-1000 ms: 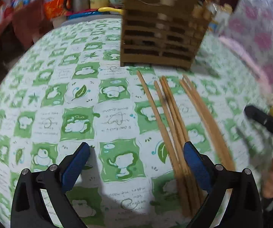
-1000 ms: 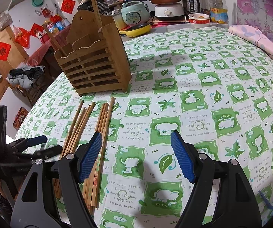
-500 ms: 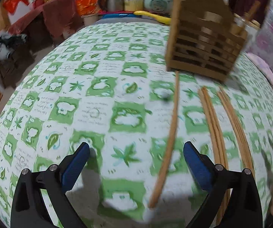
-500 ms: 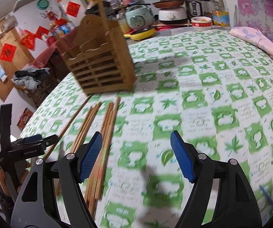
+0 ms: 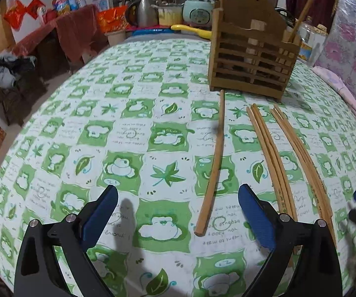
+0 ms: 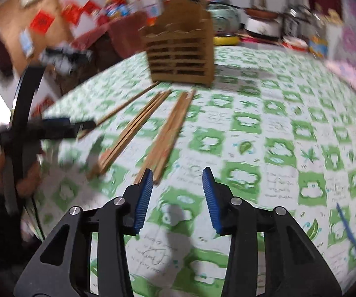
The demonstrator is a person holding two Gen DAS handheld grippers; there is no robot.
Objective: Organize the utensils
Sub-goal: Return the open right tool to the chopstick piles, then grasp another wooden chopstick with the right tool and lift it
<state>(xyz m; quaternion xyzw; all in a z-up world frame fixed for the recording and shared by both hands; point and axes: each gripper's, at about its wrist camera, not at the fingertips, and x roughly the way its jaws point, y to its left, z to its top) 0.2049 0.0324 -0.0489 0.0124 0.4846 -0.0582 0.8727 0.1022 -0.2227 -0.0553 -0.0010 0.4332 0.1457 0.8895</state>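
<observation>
Several wooden chopsticks lie on the green-and-white tablecloth in front of a slatted wooden utensil holder (image 5: 249, 57). One single chopstick (image 5: 213, 165) lies apart to the left; its near end sits between the jaws of my left gripper (image 5: 178, 212), which is open and empty. Two bundles (image 5: 272, 153) (image 5: 304, 156) lie to its right. In the blurred right wrist view, my right gripper (image 6: 175, 193) is open, narrower than before, just behind the near end of a bundle (image 6: 168, 133). The holder (image 6: 180, 54) stands beyond, with a couple of chopsticks upright in it.
Kitchen pots, a rice cooker (image 5: 197, 12) and a bottle (image 5: 309, 39) stand beyond the table's far edge. A pink floral cloth (image 5: 351, 49) lies along the right. The left gripper's frame (image 6: 22, 123) shows at the left of the right wrist view.
My left gripper has shifted left, so the single chopstick now lies between its jaws. My right gripper has swung left toward the bundles and its jaws have narrowed.
</observation>
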